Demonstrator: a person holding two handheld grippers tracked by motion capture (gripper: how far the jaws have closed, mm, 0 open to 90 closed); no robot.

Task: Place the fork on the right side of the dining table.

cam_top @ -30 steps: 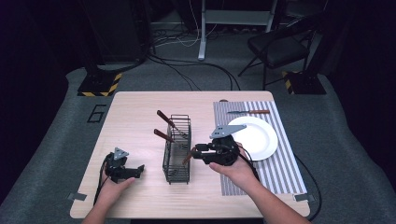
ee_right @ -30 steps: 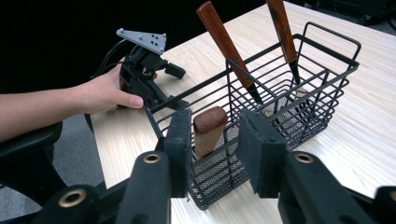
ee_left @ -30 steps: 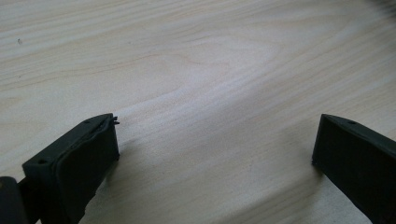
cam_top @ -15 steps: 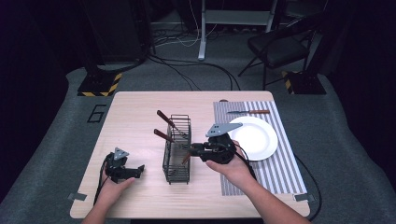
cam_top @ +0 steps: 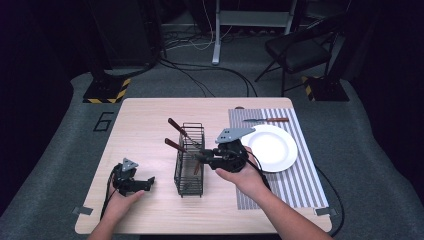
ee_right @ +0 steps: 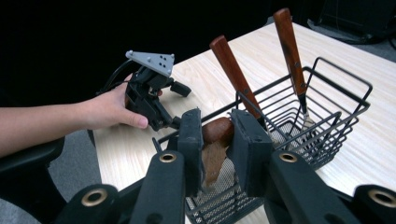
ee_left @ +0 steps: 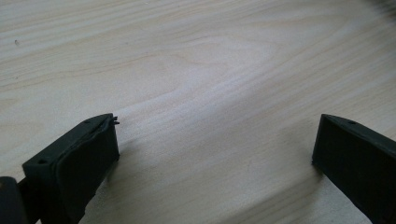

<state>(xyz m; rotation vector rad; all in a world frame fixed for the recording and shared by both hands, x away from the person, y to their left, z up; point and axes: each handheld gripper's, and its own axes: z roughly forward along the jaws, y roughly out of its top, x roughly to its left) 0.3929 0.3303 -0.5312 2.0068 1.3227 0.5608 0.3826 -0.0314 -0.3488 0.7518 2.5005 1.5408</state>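
Wooden handle (ee_right: pixel 217 131) clamped in the right gripper (ee_right: pixel 218 140): its lower end is hidden behind the jaws. Wire basket (ee_right: pixel 322 126): near corner cut off by the bottom edge.

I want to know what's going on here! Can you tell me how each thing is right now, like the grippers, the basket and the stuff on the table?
Left gripper: open, holding nothing, low over the bare table.
Right gripper: shut on a wooden utensil handle at the basket's rim.
Wire basket: upright, with two more wooden-handled utensils leaning in it.
White plate: empty, on the striped placemat.
Knife: lying flat beyond the plate.
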